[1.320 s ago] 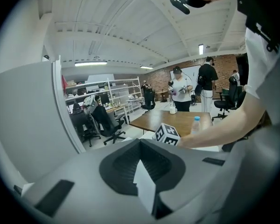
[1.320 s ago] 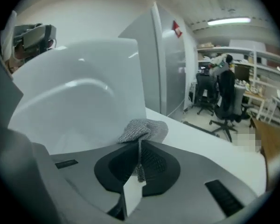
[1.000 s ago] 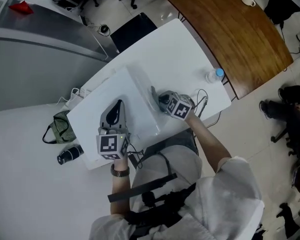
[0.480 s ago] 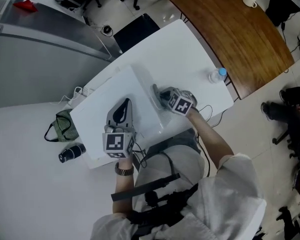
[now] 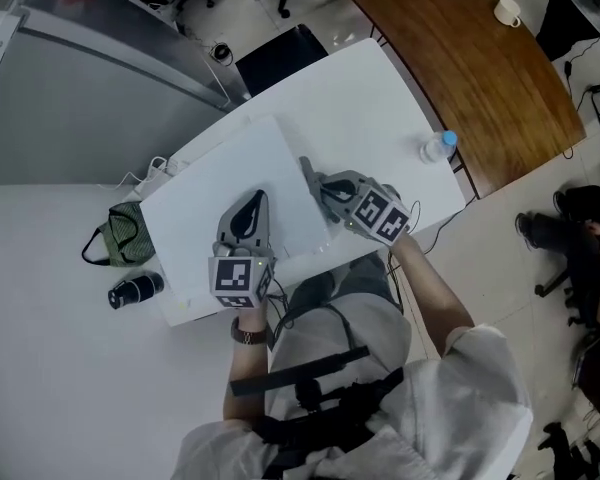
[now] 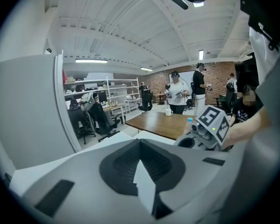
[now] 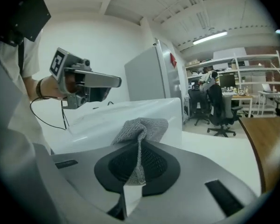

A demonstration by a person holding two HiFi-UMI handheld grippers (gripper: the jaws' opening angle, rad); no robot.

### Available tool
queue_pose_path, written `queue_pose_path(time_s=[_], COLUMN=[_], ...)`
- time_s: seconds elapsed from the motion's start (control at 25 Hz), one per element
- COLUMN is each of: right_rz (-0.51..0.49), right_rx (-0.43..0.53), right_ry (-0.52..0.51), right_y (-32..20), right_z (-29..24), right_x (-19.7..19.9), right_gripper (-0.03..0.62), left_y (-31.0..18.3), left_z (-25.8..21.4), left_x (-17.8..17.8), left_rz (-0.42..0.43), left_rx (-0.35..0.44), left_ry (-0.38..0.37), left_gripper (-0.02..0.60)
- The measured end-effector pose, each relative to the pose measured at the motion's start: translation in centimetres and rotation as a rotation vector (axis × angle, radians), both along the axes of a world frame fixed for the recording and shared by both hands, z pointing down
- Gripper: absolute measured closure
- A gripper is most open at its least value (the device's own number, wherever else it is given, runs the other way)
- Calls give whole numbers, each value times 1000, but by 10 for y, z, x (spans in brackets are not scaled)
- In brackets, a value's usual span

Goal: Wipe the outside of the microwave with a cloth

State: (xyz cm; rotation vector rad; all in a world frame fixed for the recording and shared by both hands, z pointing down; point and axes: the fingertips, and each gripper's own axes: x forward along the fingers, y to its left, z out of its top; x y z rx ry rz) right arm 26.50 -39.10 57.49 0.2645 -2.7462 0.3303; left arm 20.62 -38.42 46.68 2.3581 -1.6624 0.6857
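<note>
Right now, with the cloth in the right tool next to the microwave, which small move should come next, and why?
Probably slide the right tool forward along the side of the microwave, pressing the cloth on it. That tool is shut on the cloth, which sits at the side wall, and the left tool, shut and empty, is over the top.

- My left gripper (image 5: 248,216) points away from my body, marker cube nearest me. Its fingers (image 6: 121,164) are pressed together with nothing between them.
- My left wrist (image 5: 246,334), with a watch on it, is tucked close in front of my torso.
- My right gripper (image 5: 322,192) sits to the right of the left one, angled forward and to my left. Its fingers (image 7: 154,164) are clamped on the cloth (image 7: 141,127).
- My right forearm (image 5: 432,286) is bare and reaches out from a light sleeve.
</note>
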Motion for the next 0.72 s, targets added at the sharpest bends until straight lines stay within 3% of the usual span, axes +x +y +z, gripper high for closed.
queue_pose_path(time_s=[0.24,0.44,0.72], right_rz=[182,408,427], right_rx=[-211,-141,-16], right_ry=[3,-18,-70], right_y=[104,147,310], right_z=[57,13,-54], right_x=[22,39,-78], right_gripper=[579,579,577], left_y=[71,156,342], left_z=[-7,-32,-39], left_x=[2,-17,-144], left_rz=[49,78,-24], left_rx=[-19,40,93], left_ry=[36,85,156], left_gripper=[554,554,554])
